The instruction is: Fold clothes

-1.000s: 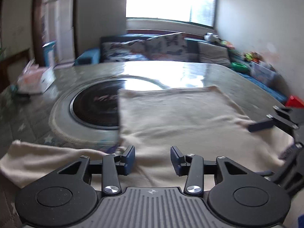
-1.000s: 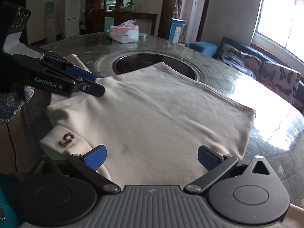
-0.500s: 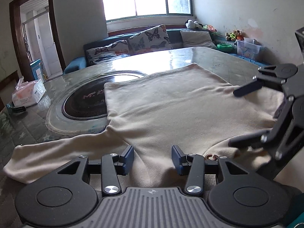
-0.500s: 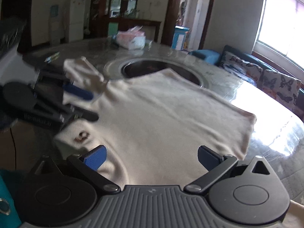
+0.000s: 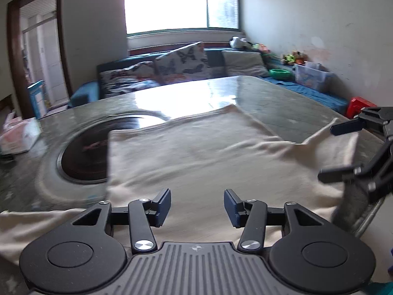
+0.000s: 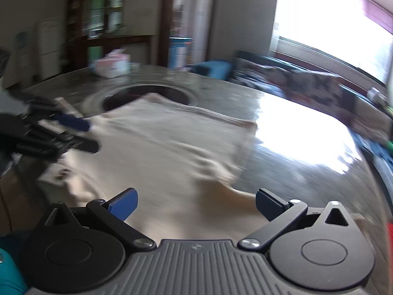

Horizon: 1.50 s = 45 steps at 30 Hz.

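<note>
A cream long-sleeved garment (image 5: 196, 157) lies spread flat on the marble table (image 5: 282, 103), its body reaching toward the far side. It also shows, blurred, in the right wrist view (image 6: 172, 147). My left gripper (image 5: 197, 207) is open and empty just above the garment's near edge. My right gripper (image 6: 195, 202) is wide open and empty over the near right part of the garment. Each gripper appears in the other's view: the right one (image 5: 343, 152) at the right edge, the left one (image 6: 73, 132) at the left.
A round dark inset (image 5: 83, 157) sits in the table, partly under the garment. A tissue pack (image 5: 17, 135) lies at the far left of the table. A sofa with cushions (image 5: 181, 64) stands under the window behind.
Both grippers have shifted over the garment and both views are now blurred by motion. The right sleeve area has rumpled and lifted a little. Both grippers stay open.
</note>
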### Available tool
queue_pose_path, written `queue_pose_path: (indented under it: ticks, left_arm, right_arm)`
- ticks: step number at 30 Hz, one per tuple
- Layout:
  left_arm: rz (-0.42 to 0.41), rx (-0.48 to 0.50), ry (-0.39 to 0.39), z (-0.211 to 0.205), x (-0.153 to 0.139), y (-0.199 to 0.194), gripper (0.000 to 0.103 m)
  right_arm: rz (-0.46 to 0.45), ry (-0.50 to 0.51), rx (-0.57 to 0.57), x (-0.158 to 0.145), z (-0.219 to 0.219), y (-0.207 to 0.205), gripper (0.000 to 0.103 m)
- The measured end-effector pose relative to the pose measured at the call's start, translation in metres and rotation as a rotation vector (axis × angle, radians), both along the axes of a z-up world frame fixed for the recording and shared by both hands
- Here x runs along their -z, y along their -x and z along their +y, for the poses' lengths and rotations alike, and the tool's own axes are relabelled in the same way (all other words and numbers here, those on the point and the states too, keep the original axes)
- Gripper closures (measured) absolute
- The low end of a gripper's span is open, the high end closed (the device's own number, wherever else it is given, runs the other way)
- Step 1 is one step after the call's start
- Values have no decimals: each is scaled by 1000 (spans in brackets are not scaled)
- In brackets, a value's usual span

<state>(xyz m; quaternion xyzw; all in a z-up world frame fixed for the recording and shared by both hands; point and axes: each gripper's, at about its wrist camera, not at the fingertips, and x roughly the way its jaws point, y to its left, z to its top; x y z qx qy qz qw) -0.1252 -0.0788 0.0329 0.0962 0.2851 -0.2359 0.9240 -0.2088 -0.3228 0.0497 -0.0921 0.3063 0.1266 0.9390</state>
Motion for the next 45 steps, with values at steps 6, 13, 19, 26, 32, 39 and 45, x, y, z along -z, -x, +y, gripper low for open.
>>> queue_pose_path:
  ticks: [6,13,19,26,32,39,45]
  left_arm:
    - [0,102,11,-36,1,4,48]
    - [19,164,-11,-62,7,11,45]
    - [21,169,-22,-70,8,13,41]
    - [27,162,-32,-75,10,11,37]
    - [30,167,-34,-79,10,11,34]
    - [37,196,-41,-87,11,14,32]
    - [51,215,-56,-96,22,14,31]
  right_arm:
    - [-7,-15,239,2,-63,8,0]
    - [-4,-69,502,13,-131,9,6]
    - [25,-149,607,24,-166,4,25]
    - [48,-205,646,38,-176,2,49]
    - [27,-247,692,38,-186,8,62]
    - [-16,-280,674,32,-190,12,94]
    - [-107,-307,646,2,-190,21,98]
